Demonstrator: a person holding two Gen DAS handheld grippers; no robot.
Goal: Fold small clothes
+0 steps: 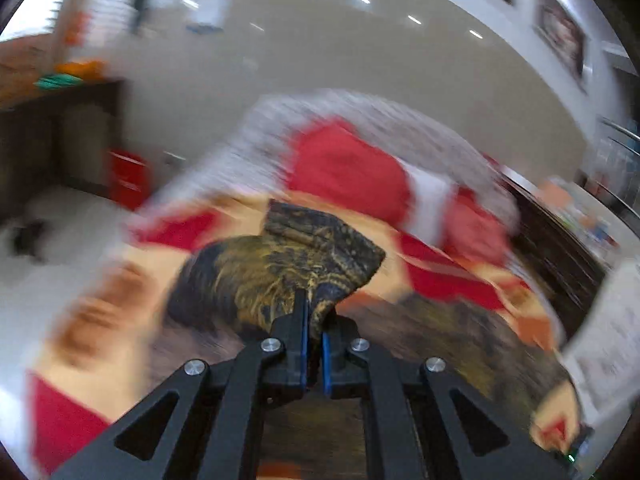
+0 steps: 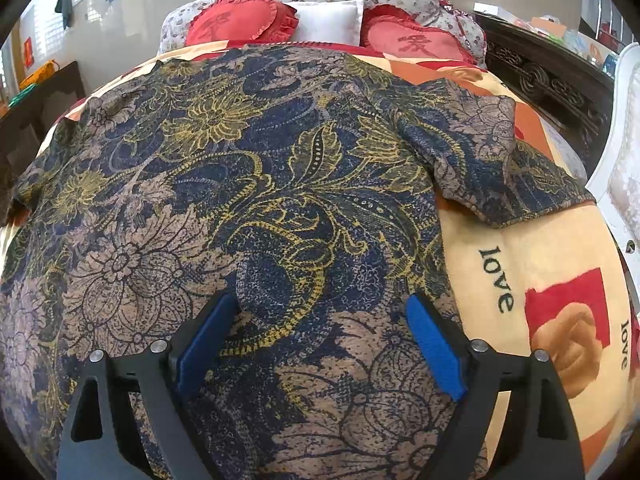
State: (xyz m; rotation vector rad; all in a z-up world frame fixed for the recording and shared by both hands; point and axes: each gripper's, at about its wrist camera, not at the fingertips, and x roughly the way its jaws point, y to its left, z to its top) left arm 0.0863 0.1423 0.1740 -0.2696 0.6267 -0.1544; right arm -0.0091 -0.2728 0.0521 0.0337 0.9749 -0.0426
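One left hand-held gripper (image 1: 314, 312) pinches the floral shirt (image 1: 280, 264); right hand-held gripper (image 2: 320, 320) spread above it

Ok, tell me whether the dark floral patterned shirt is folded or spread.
Mostly spread: the dark floral shirt lies flat across the bed; the left gripper pinches one edge up.

pillows (image 2: 320, 24) crowd headboard, blanket (image 2: 520, 248) (right) bare
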